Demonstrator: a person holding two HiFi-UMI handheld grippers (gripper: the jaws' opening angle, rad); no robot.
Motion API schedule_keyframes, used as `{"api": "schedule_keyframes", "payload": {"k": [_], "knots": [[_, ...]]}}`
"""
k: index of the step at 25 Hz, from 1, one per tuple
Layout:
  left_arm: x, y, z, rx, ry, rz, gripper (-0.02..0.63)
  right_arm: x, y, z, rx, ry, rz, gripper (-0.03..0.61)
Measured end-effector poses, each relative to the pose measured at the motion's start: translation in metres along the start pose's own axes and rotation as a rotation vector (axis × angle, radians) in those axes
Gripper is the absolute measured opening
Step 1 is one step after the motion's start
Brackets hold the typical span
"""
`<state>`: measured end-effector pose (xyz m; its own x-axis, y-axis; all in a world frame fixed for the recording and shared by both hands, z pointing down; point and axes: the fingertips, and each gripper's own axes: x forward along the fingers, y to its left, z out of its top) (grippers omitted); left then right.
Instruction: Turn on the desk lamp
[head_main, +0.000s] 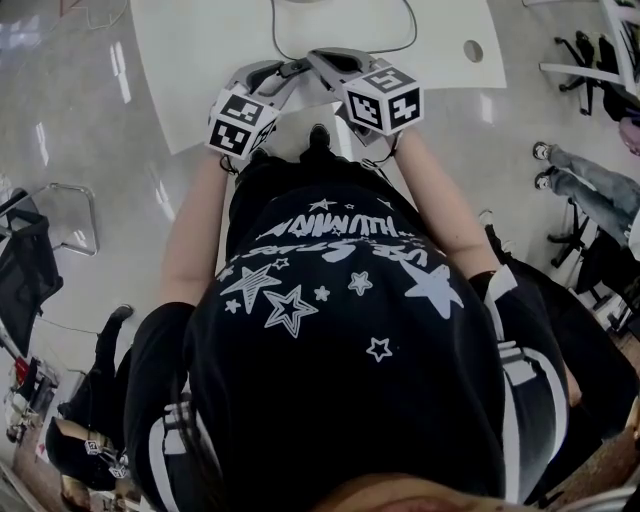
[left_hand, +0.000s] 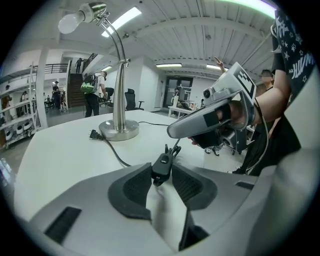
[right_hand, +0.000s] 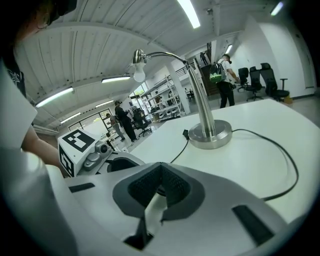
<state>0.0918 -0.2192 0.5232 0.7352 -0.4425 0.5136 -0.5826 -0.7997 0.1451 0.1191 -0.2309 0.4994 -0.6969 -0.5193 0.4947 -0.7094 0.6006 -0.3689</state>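
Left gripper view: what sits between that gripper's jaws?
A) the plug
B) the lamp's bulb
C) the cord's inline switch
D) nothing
C: the black switch on the cord sits between the pad tips of the left gripper, while the plug lies on the table beside the lamp base.

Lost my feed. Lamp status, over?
Left claw shut on cord switch; right claw shut, close beside it. Lamp bulb dark. Plug loose on table.
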Motion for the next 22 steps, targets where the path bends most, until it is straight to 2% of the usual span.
{"api": "schedule_keyframes", "payload": {"k": [18,22], "knots": [[0.006,-0.005,0.002,0.006,0.004,-0.034,0.133,0.024,-0.005,-0.017,-0.025,0.095,0.003,0.005],[0.007,-0.004,0.002,0.002,0.007,-0.037,0.133,0.026,-0.007,-0.018,-0.012,0.088,0.008,0.005]]}}
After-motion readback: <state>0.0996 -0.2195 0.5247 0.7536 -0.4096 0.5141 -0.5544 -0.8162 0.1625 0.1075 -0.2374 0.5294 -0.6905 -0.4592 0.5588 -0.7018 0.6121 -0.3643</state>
